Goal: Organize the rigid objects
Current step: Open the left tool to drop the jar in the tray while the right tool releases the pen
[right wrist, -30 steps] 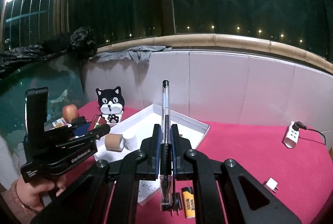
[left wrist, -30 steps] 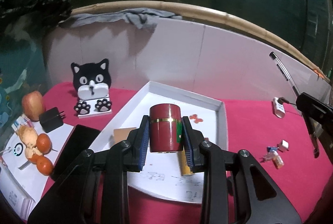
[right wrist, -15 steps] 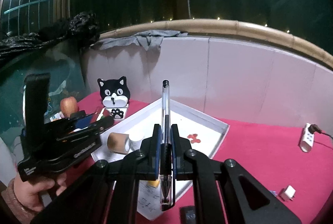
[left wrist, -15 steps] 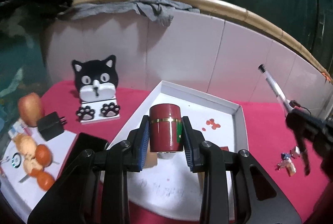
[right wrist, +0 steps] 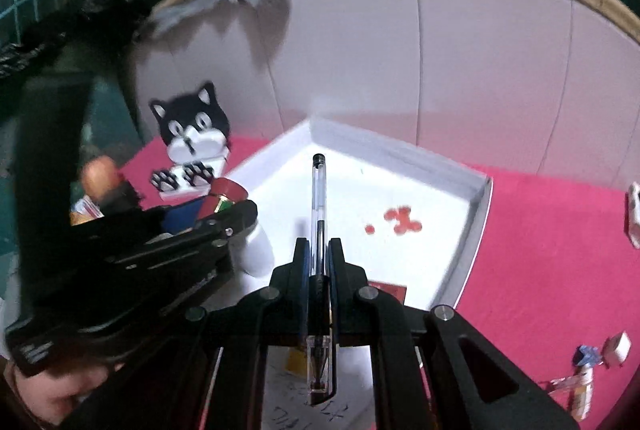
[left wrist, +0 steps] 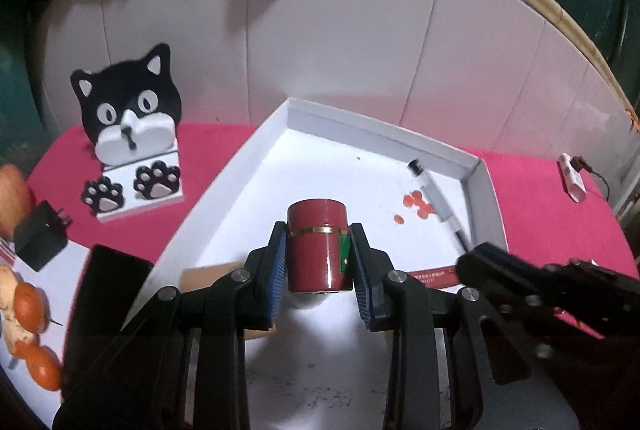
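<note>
- Left claw [left wrist: 320, 270] clamps the red canister [left wrist: 318, 244] upright above the white tray [left wrist: 384, 128]; lower it straight onto bare floor.
- Right claw [right wrist: 319, 262] pinches the pen [right wrist: 319, 214], tip toward 12 o'clock; lay it flat.
- Red chips [left wrist: 418, 204] at 2 o'clock and what seems a white roll [right wrist: 258, 250] crowd the landing spots.

Left gripper [left wrist: 320, 262] angled down over the white tray [left wrist: 372, 126], pads clamped on a red canister [left wrist: 318, 244], right gripper [right wrist: 319, 258] beside it, pinching a pen [right wrist: 318, 198]

Dim indoor light, fisheye-bent edges, motion blur (heavier in right view)
</note>
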A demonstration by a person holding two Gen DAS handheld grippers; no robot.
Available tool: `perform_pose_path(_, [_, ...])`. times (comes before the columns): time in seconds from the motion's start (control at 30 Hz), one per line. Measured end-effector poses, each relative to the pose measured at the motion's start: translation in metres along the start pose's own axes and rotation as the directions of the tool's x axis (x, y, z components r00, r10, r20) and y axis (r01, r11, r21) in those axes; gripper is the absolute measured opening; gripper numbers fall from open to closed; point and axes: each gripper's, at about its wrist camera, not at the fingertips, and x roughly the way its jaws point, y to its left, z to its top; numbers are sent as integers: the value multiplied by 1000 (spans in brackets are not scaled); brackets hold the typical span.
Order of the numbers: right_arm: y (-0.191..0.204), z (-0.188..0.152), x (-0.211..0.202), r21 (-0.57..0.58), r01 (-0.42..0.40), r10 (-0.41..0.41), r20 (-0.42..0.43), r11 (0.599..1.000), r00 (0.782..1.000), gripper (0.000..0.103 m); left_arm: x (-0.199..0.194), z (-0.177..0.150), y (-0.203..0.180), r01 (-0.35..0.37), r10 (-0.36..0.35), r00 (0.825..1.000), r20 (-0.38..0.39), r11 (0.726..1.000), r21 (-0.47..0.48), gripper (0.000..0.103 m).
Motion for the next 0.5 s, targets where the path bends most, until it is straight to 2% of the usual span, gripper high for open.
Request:
perform_pose_path(0.13, [-2,-4,9,7,10,-10,-19,1000,1000,8,0,2,-2,-21,20,999,25,1000,12,29])
perform_pose_path(0.17, [-3,-5,9,9,13,-13,-20,1000,1000,8,0,3,-1,-20,19,999,28,1000,8,33])
perform_pose_path(0.23, [-3,-4,8,18,13,-13,-10,1000,1000,8,-1,5,1,-18,18,999,34,1000,-3,49])
perform_pose_path(0.3, [-4,-3,5,20,16,-16,2,1000,1000,14,-5,7,4,-45,45,998,51,999,-16,84])
perform_pose_path(0.33, [-3,-3,3,19,23,-23,11,1000,1000,35,-8,7,5,-59,61,996,63,998,-22,88])
perform_pose_path(0.37, [-3,-3,3,19,25,-25,17,1000,1000,73,-13,8,7,-78,81,993,86,996,-34,91])
perform_pose_path(0.4, [-3,-3,2,19,25,-25,24,1000,999,91,-17,8,8,-93,97,990,102,995,-44,96])
perform_pose_path(0.43, [-3,-4,0,20,27,-28,36,999,999,103,-20,8,10,-104,110,988,110,993,-53,102])
perform_pose_path(0.5, [-2,-4,-6,14,36,-36,60,999,998,103,-27,8,14,-117,126,984,125,990,-73,103])
